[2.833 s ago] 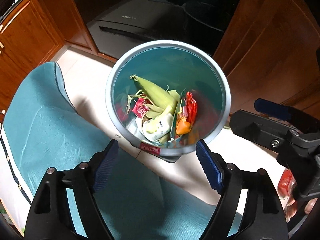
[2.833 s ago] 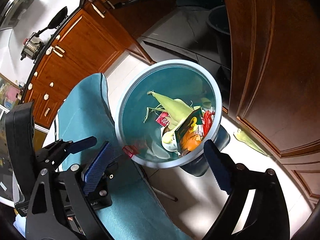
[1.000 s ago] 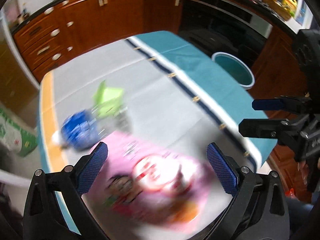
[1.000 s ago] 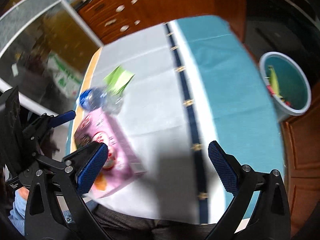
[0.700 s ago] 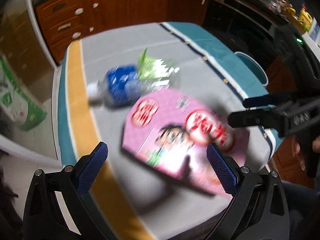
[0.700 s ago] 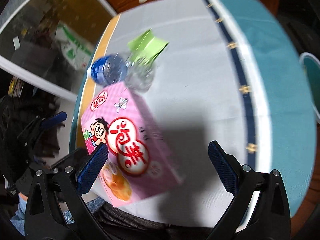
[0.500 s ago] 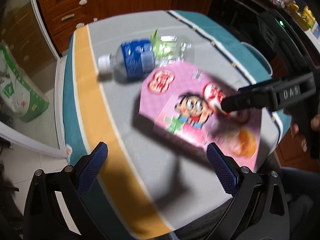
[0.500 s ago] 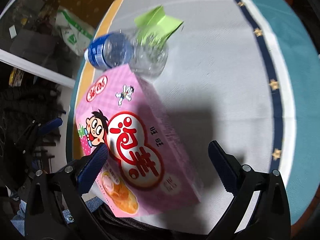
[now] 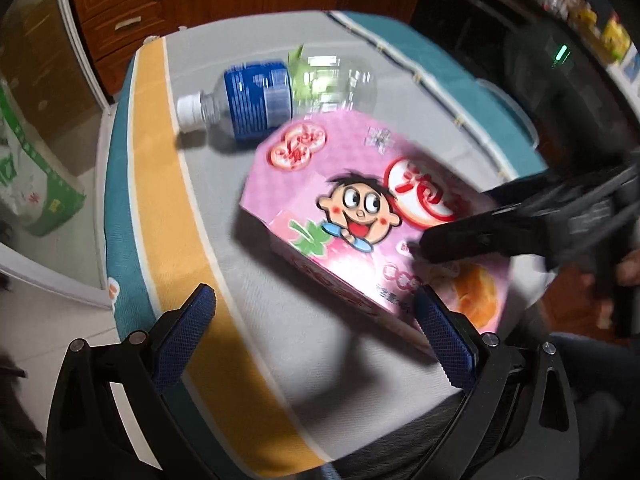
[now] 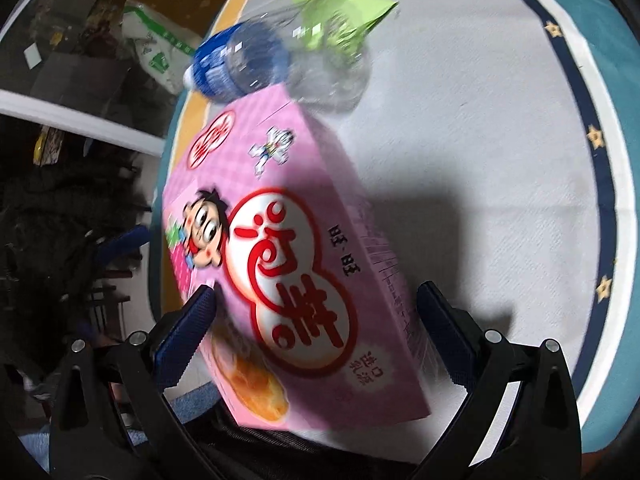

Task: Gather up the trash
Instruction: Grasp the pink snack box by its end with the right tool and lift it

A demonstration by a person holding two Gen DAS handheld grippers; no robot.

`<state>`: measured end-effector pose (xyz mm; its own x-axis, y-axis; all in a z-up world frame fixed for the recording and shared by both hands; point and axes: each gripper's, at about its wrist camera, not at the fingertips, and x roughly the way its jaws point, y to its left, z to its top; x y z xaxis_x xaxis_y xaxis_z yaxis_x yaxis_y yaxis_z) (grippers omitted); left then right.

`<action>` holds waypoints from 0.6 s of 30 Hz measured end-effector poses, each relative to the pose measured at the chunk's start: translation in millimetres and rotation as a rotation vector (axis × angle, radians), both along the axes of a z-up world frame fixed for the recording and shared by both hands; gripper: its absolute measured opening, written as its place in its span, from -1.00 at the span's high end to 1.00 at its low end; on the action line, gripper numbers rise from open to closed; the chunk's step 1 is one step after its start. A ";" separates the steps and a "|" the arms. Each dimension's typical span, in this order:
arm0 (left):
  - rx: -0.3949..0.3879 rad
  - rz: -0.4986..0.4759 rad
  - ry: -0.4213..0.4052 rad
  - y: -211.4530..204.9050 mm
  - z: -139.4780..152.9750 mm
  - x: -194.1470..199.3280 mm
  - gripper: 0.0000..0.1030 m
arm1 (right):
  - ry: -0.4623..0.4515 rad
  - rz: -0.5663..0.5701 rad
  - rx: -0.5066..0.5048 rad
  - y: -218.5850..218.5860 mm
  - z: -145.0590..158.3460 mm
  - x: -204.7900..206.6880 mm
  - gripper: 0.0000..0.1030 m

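On the counter [image 9: 248, 320], covered by a grey cloth with an orange band and teal border, the landmark is a flat pink cardboard snack box printed with a cartoon face [image 9: 372, 220] that lies near the close edge. To the left of the pink box, over the orange band, the left gripper [image 9: 320, 336] hovers with its blue-padded jaws wide apart and nothing between them; its right pad sits just beside the box's near corner, though contact cannot be told. Just beyond the pink box lies a clear plastic bottle with a blue label and white cap [image 9: 272, 96] on its side, its cap pointing away to the left, its body close against the box's far edge. Behind the bottle, farther from the box, rests a crumpled bright green paper wrapper [image 10: 344, 4]. Over the right end of the pink box, the right gripper [image 10: 320, 320] straddles it, jaws spread to either side of the box's width and not pressed onto it; in the left wrist view its dark fingers reach across the box's top face.
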<state>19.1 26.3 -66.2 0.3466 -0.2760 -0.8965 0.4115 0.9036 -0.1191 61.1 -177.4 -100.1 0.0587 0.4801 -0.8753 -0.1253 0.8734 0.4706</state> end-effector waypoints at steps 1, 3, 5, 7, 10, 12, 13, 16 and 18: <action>-0.025 0.007 -0.006 3.2 -0.1 -2.4 -0.95 | -0.009 0.003 -0.013 2.9 2.3 -3.7 -0.87; -0.045 0.022 0.009 10.5 -2.1 -3.6 -0.95 | -0.019 0.019 -0.018 4.5 10.0 -10.9 -0.87; -0.056 0.036 0.014 16.2 -3.0 -4.7 -0.95 | -0.021 0.021 -0.005 7.6 15.0 -17.4 -0.87; -0.047 0.041 -0.001 20.4 -2.3 -9.1 -0.95 | -0.025 0.016 0.013 8.5 20.7 -23.1 -0.87; 0.004 0.029 -0.046 19.1 1.9 -15.0 -0.95 | -0.043 0.012 0.027 8.7 30.4 -29.8 -0.87; 0.024 0.022 -0.064 18.3 3.2 -17.2 -0.95 | -0.060 0.015 0.030 8.9 37.2 -33.9 -0.87; 0.034 0.017 -0.072 18.5 3.4 -18.9 -0.95 | -0.068 0.017 0.031 8.6 39.8 -35.6 -0.87; 0.036 0.019 -0.075 23.1 1.9 -20.1 -0.95 | -0.079 0.020 0.046 8.4 46.8 -39.5 -0.87; 0.032 0.026 -0.075 26.7 0.5 -22.6 -0.95 | -0.074 0.016 0.060 7.5 46.7 -37.6 -0.87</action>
<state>-3.5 53.0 -65.7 0.4200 -0.2374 -0.8759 0.3947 0.9169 -0.0592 23.5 -169.9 -53.4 0.1135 0.5327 -0.8387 -0.1754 0.8416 0.5108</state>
